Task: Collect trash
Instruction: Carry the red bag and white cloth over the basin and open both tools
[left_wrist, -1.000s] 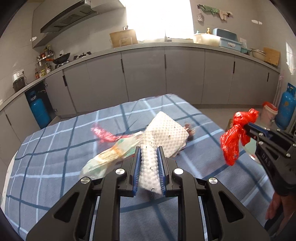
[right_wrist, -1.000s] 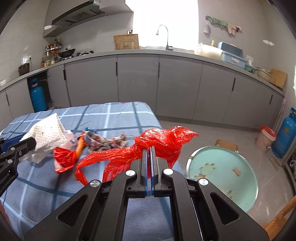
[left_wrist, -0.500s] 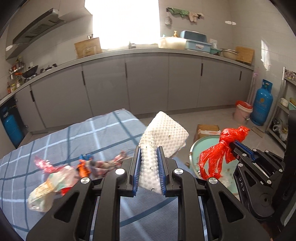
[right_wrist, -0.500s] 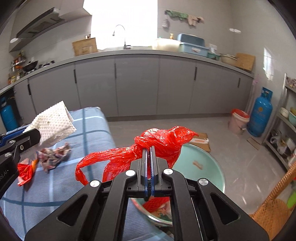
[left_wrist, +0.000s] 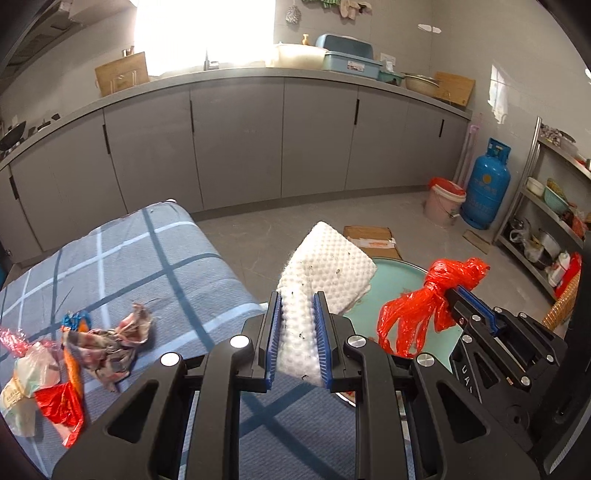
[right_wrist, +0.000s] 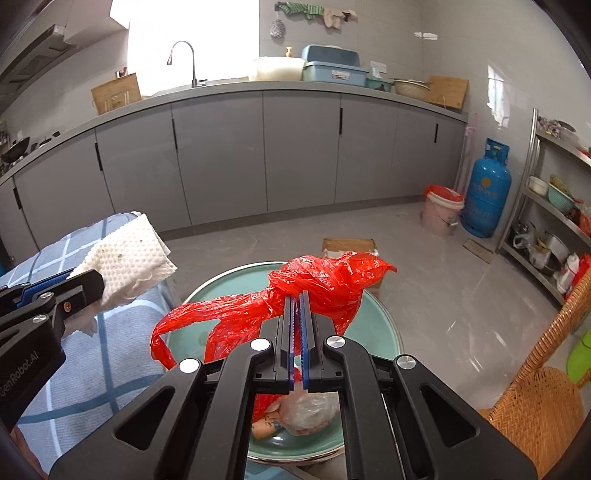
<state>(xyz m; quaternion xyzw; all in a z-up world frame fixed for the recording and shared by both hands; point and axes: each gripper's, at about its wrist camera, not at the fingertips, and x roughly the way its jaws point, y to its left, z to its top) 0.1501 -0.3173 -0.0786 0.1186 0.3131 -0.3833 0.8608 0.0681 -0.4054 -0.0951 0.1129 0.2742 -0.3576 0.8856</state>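
Left gripper (left_wrist: 297, 332) clamped on paper towel (left_wrist: 327, 269), right gripper (right_wrist: 297, 332) pinching red bag (right_wrist: 314, 291), both above green basin (right_wrist: 380, 332), probably for dropping.

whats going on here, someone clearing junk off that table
Yes, a person is collecting trash with two tools. The left hand-held gripper is clamped on a dirty white paper towel, and the right hand-held gripper is shut on a knotted red plastic bag. Both hang over a teal basin beside the table, which already holds some wrappers. More crumpled wrappers lie on the checked tablecloth.
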